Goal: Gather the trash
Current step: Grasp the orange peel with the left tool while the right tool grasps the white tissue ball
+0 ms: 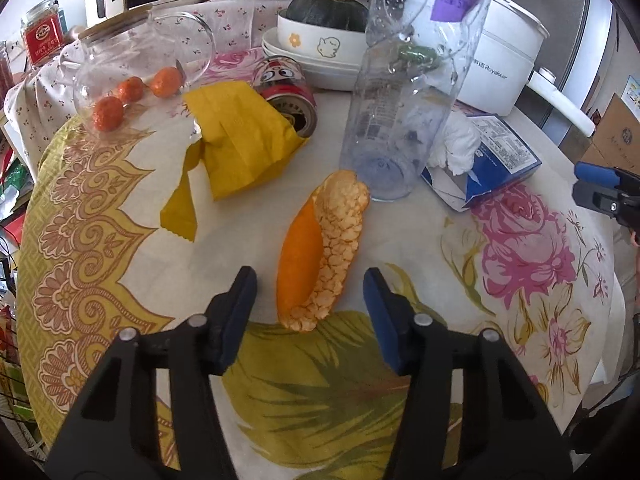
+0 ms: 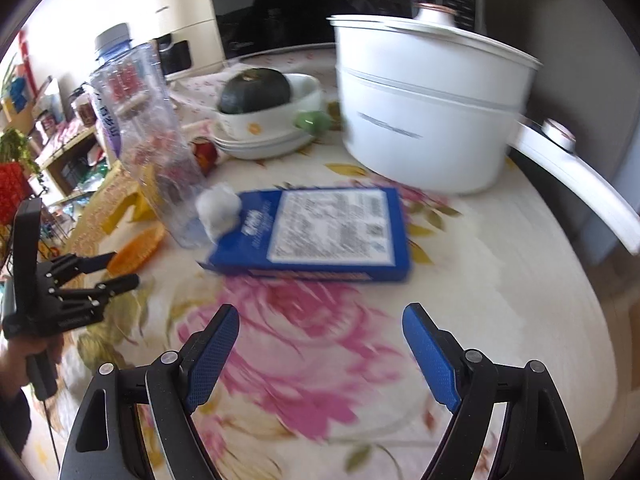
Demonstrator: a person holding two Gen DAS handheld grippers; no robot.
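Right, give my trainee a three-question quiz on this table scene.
1. True or false: the orange peel lies between the left hand-held gripper fingers, untouched.
2. What lies nearest ahead of the right hand-held gripper? A) blue carton B) green squash C) white pot
3. Is the clear plastic bottle upright or lying down?

Key: 1 true; 2 A; 3 upright.
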